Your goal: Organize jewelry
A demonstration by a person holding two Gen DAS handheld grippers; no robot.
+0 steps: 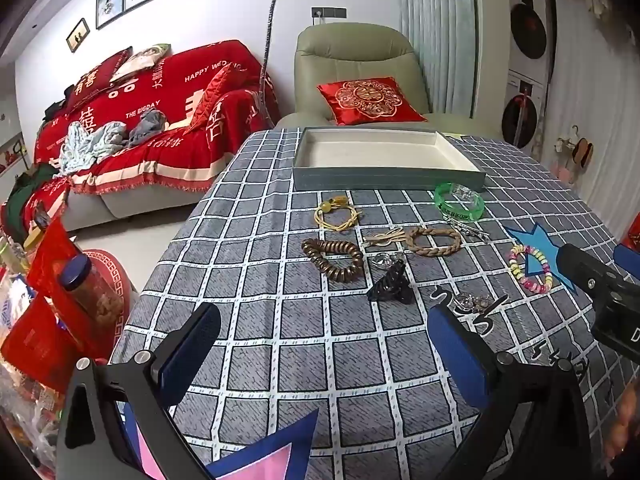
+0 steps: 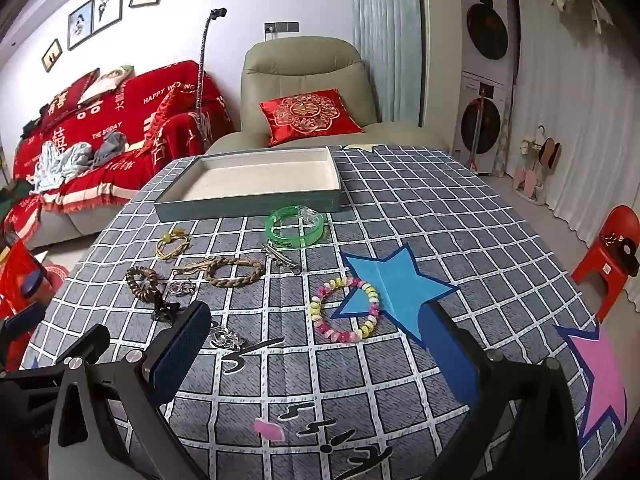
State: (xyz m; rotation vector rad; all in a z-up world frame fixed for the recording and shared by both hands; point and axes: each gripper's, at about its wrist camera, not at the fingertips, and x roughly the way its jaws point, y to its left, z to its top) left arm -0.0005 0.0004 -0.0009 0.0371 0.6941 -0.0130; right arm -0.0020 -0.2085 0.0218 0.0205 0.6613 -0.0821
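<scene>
A grey tray with a white lining [image 1: 384, 178] [image 2: 248, 204] stands empty at the far side of the checked tablecloth. In front of it lie a green bangle [image 1: 459, 202] [image 2: 295, 227], a yellow cord bracelet [image 1: 335, 214] [image 2: 173, 243], a braided tan bracelet [image 1: 434, 241] [image 2: 235, 272], a dark wooden bead bracelet [image 1: 334, 259] [image 2: 142, 282], a black hair claw [image 1: 392, 285] [image 2: 165, 309], a silver clip [image 1: 466, 229] [image 2: 282, 258], a pastel bead bracelet [image 1: 530, 268] [image 2: 345, 310] and clear trinkets [image 1: 472, 302] [image 2: 226, 338]. My left gripper [image 1: 324, 354] and right gripper [image 2: 320, 356] are both open and empty, above the near table.
A blue paper star [image 2: 394, 284] lies under the pastel bracelet and a pink star [image 2: 600, 376] at the right edge. A green armchair [image 2: 304, 92] with a red cushion and a red sofa [image 1: 152, 128] stand behind. A red stool [image 2: 612, 256] stands right; red packets and a jar [image 1: 88, 292] stand left.
</scene>
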